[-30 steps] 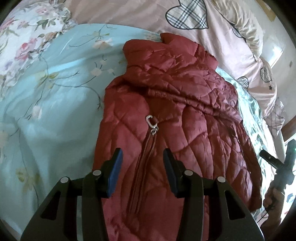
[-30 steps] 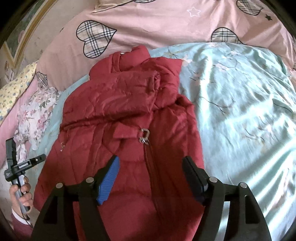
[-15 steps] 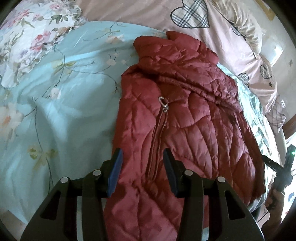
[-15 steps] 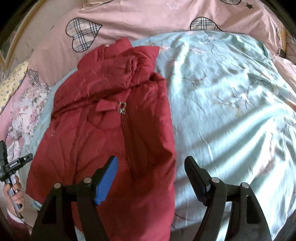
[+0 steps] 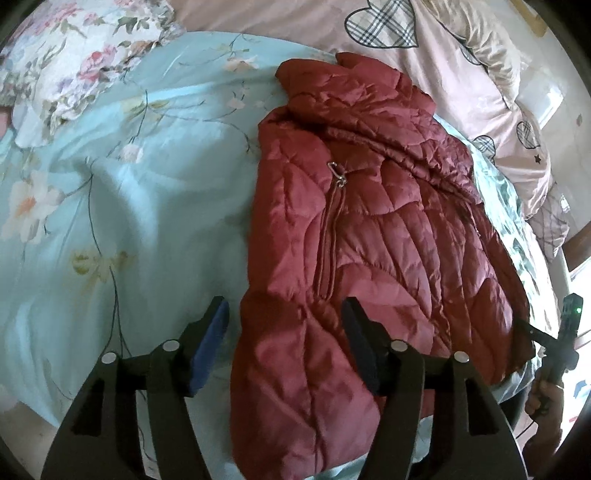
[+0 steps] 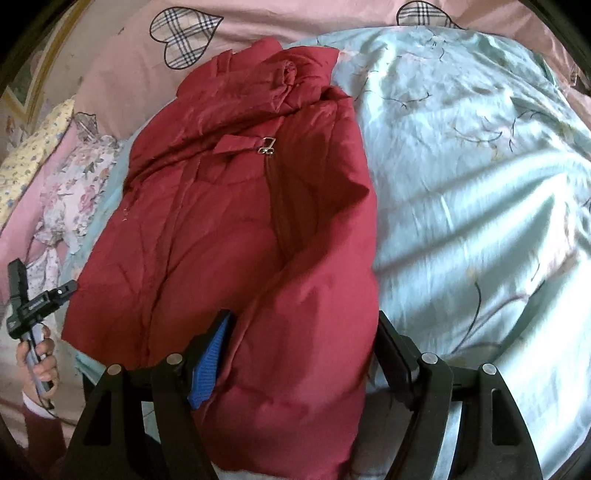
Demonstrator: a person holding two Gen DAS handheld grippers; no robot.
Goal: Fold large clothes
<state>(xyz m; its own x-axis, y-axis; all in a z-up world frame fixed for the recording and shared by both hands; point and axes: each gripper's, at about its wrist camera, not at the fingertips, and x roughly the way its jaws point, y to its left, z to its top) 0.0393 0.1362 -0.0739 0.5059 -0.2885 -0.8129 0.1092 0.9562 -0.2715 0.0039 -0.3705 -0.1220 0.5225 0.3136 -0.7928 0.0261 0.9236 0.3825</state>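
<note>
A dark red quilted jacket [image 5: 369,229] lies on a pale blue floral bedspread [image 5: 129,206], collar at the far end, with its sleeves folded in. A metal zip pull [image 5: 338,173] shows near its chest. My left gripper [image 5: 286,339] is open, its jaws straddling the jacket's near hem corner. In the right wrist view the same jacket [image 6: 236,236] fills the middle, and my right gripper [image 6: 303,343] is open around the jacket's lower hem fold. Nothing is gripped by either.
Pink bedding with plaid hearts [image 5: 380,26] lies beyond the jacket. A floral pillow [image 5: 74,55] sits far left. The bed's near edge [image 6: 406,461] runs below the right gripper. Each wrist view shows the other hand-held gripper at its edge [image 6: 33,302].
Both grippers have pulled back toward the jacket's lower hem at the bed edge. The left gripper's jaws have opened wider. The jacket lies unmoved.
</note>
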